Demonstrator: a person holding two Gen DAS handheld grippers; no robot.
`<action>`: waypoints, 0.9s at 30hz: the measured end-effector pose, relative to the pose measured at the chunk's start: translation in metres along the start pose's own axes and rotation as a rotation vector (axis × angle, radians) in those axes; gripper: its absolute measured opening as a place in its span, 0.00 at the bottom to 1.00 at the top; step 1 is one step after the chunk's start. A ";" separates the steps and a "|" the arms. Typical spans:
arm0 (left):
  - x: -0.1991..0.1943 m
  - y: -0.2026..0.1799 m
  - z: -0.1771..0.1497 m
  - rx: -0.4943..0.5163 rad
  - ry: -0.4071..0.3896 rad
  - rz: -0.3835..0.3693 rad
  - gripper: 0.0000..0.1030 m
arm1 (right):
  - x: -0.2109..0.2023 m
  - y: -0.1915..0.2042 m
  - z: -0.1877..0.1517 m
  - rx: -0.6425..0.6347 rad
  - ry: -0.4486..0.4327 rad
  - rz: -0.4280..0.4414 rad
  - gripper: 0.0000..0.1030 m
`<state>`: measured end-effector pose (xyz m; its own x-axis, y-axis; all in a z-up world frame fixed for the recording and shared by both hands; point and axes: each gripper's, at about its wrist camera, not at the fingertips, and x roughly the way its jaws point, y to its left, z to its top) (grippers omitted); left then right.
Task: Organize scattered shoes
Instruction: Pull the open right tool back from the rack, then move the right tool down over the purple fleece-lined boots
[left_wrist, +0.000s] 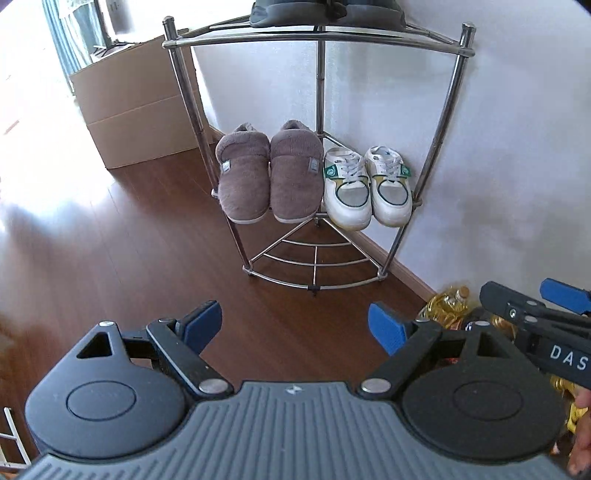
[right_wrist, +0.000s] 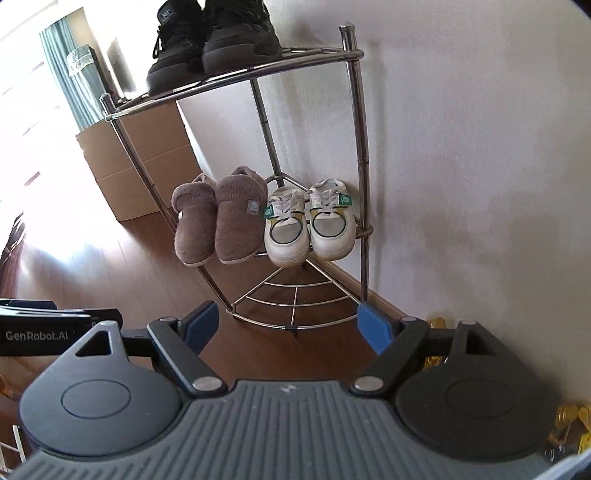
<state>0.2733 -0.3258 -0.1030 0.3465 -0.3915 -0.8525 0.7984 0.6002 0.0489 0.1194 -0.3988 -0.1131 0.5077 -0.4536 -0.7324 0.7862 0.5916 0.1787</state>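
A chrome corner shoe rack (left_wrist: 317, 37) (right_wrist: 354, 147) stands against the white wall. On its middle shelf sit a pair of brown fuzzy slippers (left_wrist: 269, 177) (right_wrist: 218, 221) on the left and a pair of white, green and yellow sneakers (left_wrist: 369, 188) (right_wrist: 310, 225) on the right. A pair of black shoes (right_wrist: 210, 40) (left_wrist: 325, 13) sits on the top shelf. My left gripper (left_wrist: 295, 325) is open and empty, above the floor in front of the rack. My right gripper (right_wrist: 286, 325) is open and empty, beside the left one; it also shows in the left wrist view (left_wrist: 532, 306).
A cardboard box (left_wrist: 136, 103) (right_wrist: 136, 166) stands left of the rack on the wooden floor (left_wrist: 129, 240). Yellow and gold packaged items (left_wrist: 454, 302) (right_wrist: 569, 424) lie by the wall at the right. The rack's bottom wire shelf (left_wrist: 314, 258) holds nothing.
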 end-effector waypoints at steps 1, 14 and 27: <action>-0.003 0.006 -0.005 0.007 -0.002 -0.008 0.86 | -0.005 0.008 -0.005 0.003 -0.007 -0.010 0.78; -0.008 0.065 -0.053 0.052 -0.018 -0.056 0.88 | -0.029 0.069 -0.053 0.017 -0.009 -0.102 0.82; 0.166 0.133 -0.280 0.009 0.217 0.040 0.90 | 0.140 0.057 -0.250 -0.159 0.393 -0.067 0.85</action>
<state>0.2989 -0.1160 -0.3842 0.2652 -0.2077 -0.9416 0.7910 0.6053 0.0892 0.1471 -0.2624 -0.3694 0.2606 -0.2240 -0.9391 0.7332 0.6787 0.0415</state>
